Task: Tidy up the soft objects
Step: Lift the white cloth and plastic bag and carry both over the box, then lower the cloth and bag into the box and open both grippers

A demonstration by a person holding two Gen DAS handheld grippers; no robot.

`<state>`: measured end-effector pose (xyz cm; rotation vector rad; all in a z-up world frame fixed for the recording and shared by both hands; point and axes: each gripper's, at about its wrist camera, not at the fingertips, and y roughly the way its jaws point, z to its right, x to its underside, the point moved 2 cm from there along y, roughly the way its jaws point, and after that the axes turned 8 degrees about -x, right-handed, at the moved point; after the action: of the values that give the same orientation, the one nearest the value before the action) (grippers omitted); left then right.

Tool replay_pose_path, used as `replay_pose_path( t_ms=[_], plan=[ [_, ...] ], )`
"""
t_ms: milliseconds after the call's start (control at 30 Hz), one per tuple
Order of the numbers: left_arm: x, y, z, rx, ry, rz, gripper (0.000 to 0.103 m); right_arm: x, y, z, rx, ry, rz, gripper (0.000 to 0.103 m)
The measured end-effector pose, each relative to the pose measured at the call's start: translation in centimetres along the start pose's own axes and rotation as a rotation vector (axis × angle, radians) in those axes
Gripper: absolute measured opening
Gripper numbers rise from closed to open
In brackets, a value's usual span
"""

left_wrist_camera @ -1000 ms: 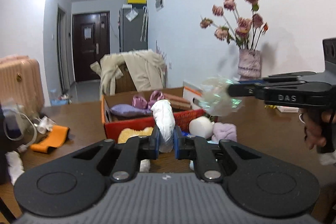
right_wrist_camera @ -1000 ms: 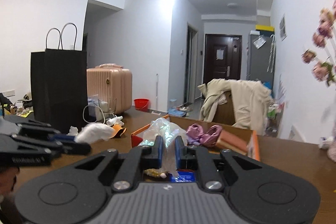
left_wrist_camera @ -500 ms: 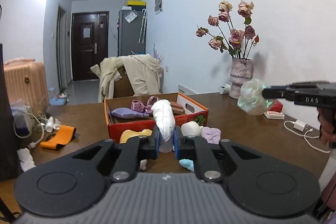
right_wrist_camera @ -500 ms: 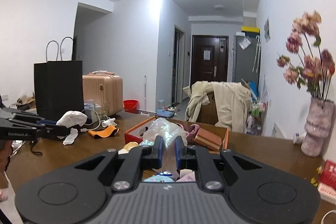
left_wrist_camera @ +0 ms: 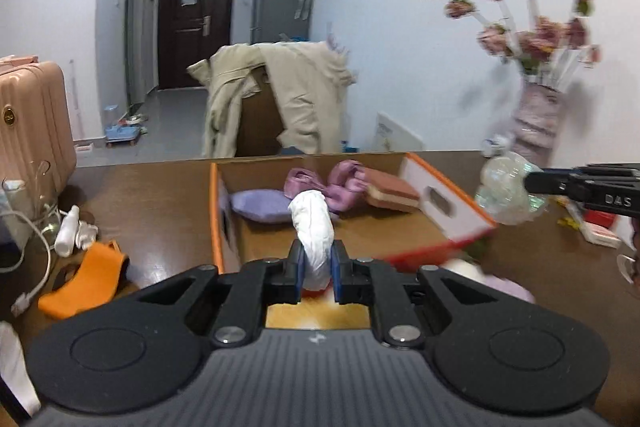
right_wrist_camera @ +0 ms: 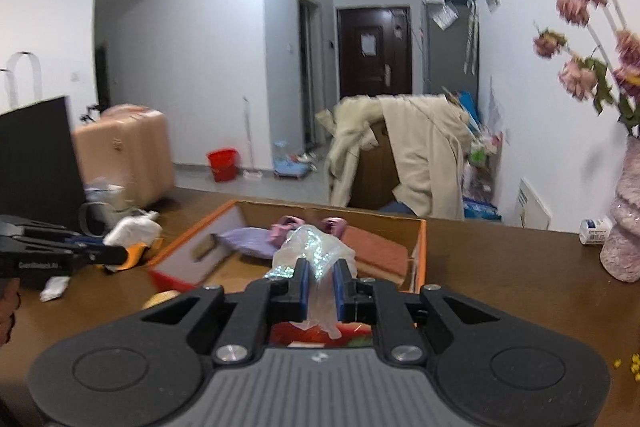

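My left gripper [left_wrist_camera: 316,273] is shut on a white soft bundle [left_wrist_camera: 314,227], held above the near edge of the orange cardboard box [left_wrist_camera: 448,203]. My right gripper [right_wrist_camera: 322,287] is shut on a clear iridescent plastic bag [right_wrist_camera: 316,251], held above the box's near edge [right_wrist_camera: 188,247]. The right gripper with its bag [left_wrist_camera: 508,193] shows at the right of the left wrist view; the left gripper with the white bundle [right_wrist_camera: 132,231] shows at the left of the right wrist view. Inside the box lie a lilac pad [left_wrist_camera: 260,205], a pink bow [left_wrist_camera: 340,183] and a brown pad [left_wrist_camera: 390,191].
On the brown table: an orange cloth [left_wrist_camera: 86,281], white cable and small bottles [left_wrist_camera: 68,231], a vase of dried roses [left_wrist_camera: 538,123], a black paper bag [right_wrist_camera: 36,151], and yellow and lilac soft items [left_wrist_camera: 508,287] in front of the box. A chair with a beige coat [left_wrist_camera: 280,99] stands behind.
Both grippers have moved forward toward the box and tilted down, so the box's inside now shows. Each still holds its item.
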<state>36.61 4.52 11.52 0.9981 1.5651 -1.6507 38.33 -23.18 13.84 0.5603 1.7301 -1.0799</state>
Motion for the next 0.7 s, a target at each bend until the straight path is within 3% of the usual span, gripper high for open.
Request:
replay_pose_path(
  t_ms=[133,333,400,467,500,533,567,700],
  plan=[
    [-1.0,6.1,-1.2,-0.028,-0.011,-0.069,0.013,-1.0,5.8,2.5,0.014,0.031,-0.057,0.012],
    [-1.7,13.4,-1.8,-0.068,0.019,-0.152,0.015,-1.7,14.7,1.3,-0.105,0.046,-0.169,0.013],
    [-1.8,14.4,-2.2,-0.082,0.014,-0.152,0.018,-1.7,17.4,0.2,-0.169,0.059,-0.206,0.013],
    [-1.7,14.5,-2.8,-0.09,-0.017,-0.138,0.027,-1.5,20.0,-1.3,-0.231,0.076,-0.237,0.021],
    [-1.7,14.2,-3.1,-0.077,-0.037,-0.126,0.039,-1.4,20.8,-1.9,-0.249,0.085,-0.245,0.022],
    [-1.8,14.0,-3.3,-0.066,-0.049,-0.114,0.045,-1.3,21.8,-2.5,-0.276,0.095,-0.26,0.033],
    [-1.9,13.6,-3.5,-0.073,-0.055,-0.104,0.044,-1.2,22.5,-2.9,-0.301,0.099,-0.275,0.04],
    [-2.7,12.8,-4.6,-0.108,-0.074,-0.077,0.045,-1.5,23.2,-3.8,-0.327,0.095,-0.275,0.046]
  ],
)
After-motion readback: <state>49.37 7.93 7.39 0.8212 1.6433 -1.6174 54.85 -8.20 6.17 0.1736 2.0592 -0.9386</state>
